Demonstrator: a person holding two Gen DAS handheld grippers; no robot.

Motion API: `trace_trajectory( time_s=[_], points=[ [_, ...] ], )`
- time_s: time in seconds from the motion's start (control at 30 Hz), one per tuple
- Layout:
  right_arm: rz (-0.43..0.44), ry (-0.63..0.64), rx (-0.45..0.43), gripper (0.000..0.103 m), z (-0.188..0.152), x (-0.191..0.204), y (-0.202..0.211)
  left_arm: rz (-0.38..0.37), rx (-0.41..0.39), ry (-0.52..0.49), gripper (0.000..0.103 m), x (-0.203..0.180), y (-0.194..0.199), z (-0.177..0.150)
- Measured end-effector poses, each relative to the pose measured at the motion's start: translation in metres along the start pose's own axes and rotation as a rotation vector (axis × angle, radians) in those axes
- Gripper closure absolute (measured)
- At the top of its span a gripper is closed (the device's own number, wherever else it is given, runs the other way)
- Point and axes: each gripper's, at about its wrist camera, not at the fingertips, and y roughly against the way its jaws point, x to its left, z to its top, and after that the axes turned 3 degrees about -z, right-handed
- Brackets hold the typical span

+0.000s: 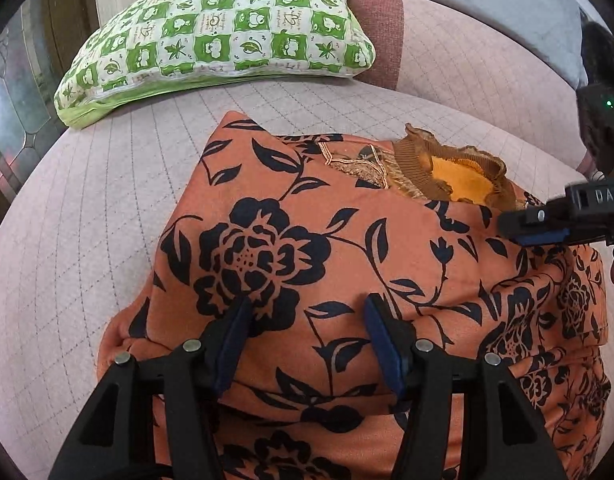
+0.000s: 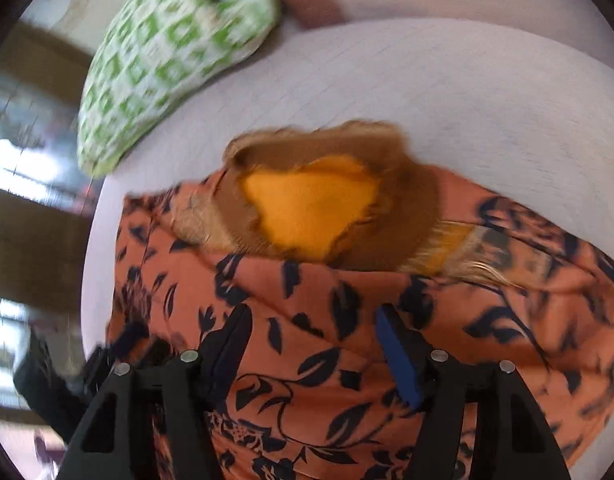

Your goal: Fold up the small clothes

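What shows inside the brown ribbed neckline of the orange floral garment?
Inside the brown ribbed neckline only yellow-orange lining shows. Folded panels of the orange floral garment cover everything lower down, so the rest of the inside stays hidden.

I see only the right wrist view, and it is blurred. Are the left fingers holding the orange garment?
Observer: No. The left gripper is open above the orange garment and pinches nothing.
Operator: Where is my right gripper, seen from there?
Observer: The right gripper hangs over the garment's right side, just below the brown collar.
Operator: What lies further back?
Observer: A grey cushion, at the far right.
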Motion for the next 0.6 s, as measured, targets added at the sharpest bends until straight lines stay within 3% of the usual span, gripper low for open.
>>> trace_trajectory(
  time_s=[0.17,0.23,0.3,0.4,0.47,0.6],
  points=[
    [-0.027,0.133,0.105,0.061,0.000,0.011,-0.005,0.031,-0.008,-0.021,0.043,-0.004,-0.004,0.002],
    [-0.037,0.165,0.133,0.065,-0.004,0.015,-0.005,0.034,-0.009,-0.017,0.043,-0.005,-0.004,0.003],
    [-0.092,0.229,0.136,0.074,-0.014,0.024,-0.004,0.040,-0.010,-0.013,0.043,-0.006,-0.003,0.002],
    [-0.179,0.271,0.087,0.090,-0.025,0.035,0.001,0.076,-0.029,-0.005,0.043,-0.006,-0.001,0.003],
    [-0.245,0.297,0.031,0.095,-0.030,0.046,0.008,0.104,-0.065,0.003,0.043,-0.005,0.005,0.005],
    [-0.368,0.300,-0.102,0.096,-0.023,0.060,0.021,0.117,-0.113,0.038,0.043,0.001,0.013,0.008]
  ],
)
